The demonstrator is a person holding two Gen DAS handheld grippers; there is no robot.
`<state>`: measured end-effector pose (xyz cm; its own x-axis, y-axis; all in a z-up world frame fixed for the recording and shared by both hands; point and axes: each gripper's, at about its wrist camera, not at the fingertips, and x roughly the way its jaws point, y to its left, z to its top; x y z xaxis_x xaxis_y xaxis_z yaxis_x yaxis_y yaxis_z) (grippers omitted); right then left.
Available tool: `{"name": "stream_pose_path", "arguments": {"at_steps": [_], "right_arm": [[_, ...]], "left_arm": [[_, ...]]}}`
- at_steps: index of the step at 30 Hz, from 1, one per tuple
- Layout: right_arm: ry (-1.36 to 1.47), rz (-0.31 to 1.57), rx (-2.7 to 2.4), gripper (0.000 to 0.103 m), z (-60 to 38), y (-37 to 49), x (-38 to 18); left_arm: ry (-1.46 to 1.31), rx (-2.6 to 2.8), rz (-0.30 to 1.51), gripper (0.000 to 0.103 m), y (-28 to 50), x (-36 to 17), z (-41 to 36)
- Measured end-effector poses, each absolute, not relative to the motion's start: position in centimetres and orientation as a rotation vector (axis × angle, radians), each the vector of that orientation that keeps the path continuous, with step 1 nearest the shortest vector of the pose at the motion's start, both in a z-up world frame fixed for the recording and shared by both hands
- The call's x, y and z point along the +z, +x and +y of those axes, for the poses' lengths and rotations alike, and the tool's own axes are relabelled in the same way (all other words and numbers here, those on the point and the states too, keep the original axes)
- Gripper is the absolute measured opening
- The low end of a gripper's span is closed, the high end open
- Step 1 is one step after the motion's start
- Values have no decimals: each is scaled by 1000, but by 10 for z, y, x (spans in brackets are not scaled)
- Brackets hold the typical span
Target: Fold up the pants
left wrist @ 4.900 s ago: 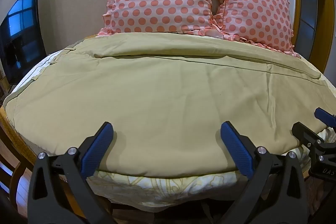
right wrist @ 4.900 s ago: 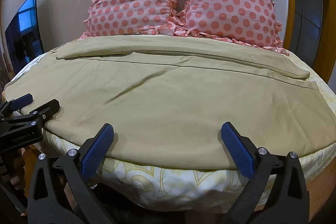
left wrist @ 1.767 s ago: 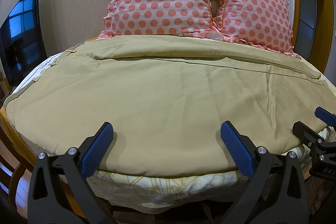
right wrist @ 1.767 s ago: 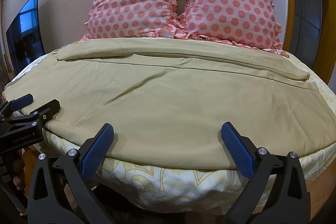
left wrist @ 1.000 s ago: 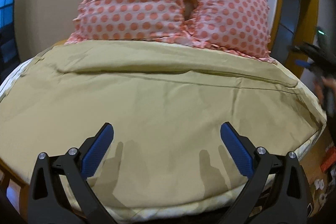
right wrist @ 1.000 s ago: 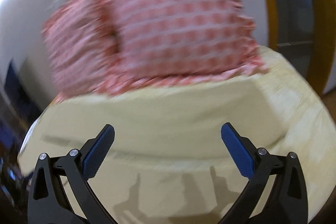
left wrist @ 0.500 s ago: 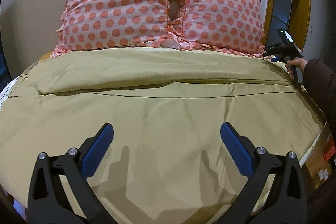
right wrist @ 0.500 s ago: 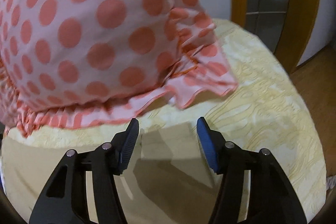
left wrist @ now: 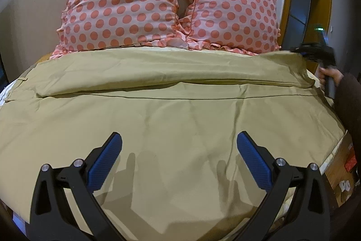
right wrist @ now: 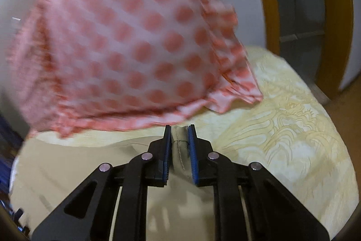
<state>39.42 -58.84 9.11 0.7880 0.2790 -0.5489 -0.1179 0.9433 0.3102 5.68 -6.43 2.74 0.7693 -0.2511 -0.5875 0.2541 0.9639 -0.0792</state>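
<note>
Khaki pants lie spread flat across the bed, one leg folded along the far side below the pillows. My left gripper is open and empty, hovering over the near part of the fabric. My right gripper is shut on the far right corner of the pants, at a stitched seam, and lifts it slightly off the bed. In the left wrist view the right gripper shows at the far right with the raised corner.
Two pink polka-dot pillows stand at the head of the bed. A yellow patterned bedsheet lies under the pants. A wooden door frame is at the right; floor with small items lies beside the bed.
My right gripper moved from the bed's near edge to the far right corner, closed on the pants' corner and raised it. My left gripper moved forward over the fabric, staying open.
</note>
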Motion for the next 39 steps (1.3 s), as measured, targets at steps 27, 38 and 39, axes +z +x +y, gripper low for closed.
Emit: {"name": "stream_pose_path", "arguments": {"at_steps": [27,38,39], "right_arm": [[1096,845,133,64,-521,206,20],[1095,646,-148,3,-543,189,14],[1068,602,-168,3,-548,181,20]], "left_arm": [[-36,-106,539,101,45,64,13],[-166,-59,602,101,107,87,98],[-202,-102,600,101,114,88,107]]}}
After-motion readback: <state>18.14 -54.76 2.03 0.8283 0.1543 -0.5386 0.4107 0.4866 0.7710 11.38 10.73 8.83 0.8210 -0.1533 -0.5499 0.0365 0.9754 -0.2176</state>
